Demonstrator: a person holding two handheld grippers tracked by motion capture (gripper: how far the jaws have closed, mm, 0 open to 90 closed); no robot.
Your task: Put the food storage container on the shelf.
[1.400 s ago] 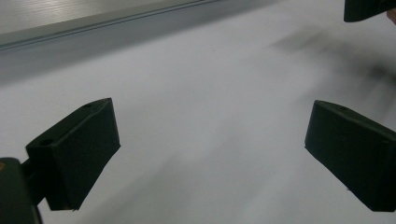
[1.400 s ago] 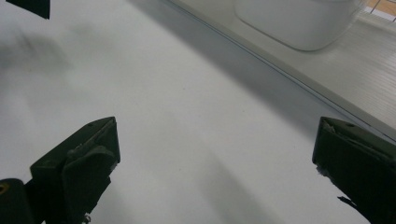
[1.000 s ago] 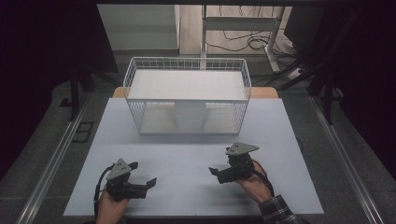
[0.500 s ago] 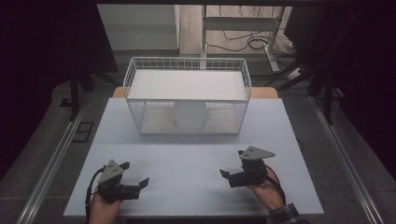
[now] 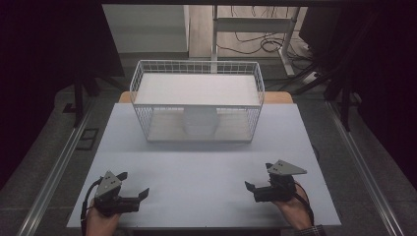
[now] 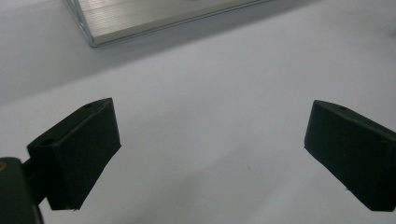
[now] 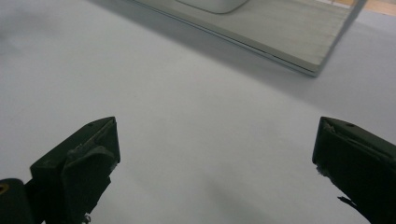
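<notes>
Both grippers have drawn back toward the bottom of the high view since a second ago and now sit farther apart, near the table's front edge. At the lower left of the frame the left gripper (image 5: 136,196), black with a grey three-cornered plate on top, is held in a hand (image 5: 101,223) with its jaws spread, nothing between them; its own view shows bare tabletop between the two jaws. At the lower right the right gripper (image 5: 252,189) is likewise released and empty, its jaws pointing toward the frame's centre.

A white wire basket (image 5: 197,67), rectangular, stands in the upper middle of the frame, its long axis running left to right across the pale grey table (image 5: 196,162). Inside it, against the front mesh, sits a white rounded container (image 5: 199,122); no writing can be read on it. Between basket and grippers the tabletop lies open, with bare margins to the left and right edges.
</notes>
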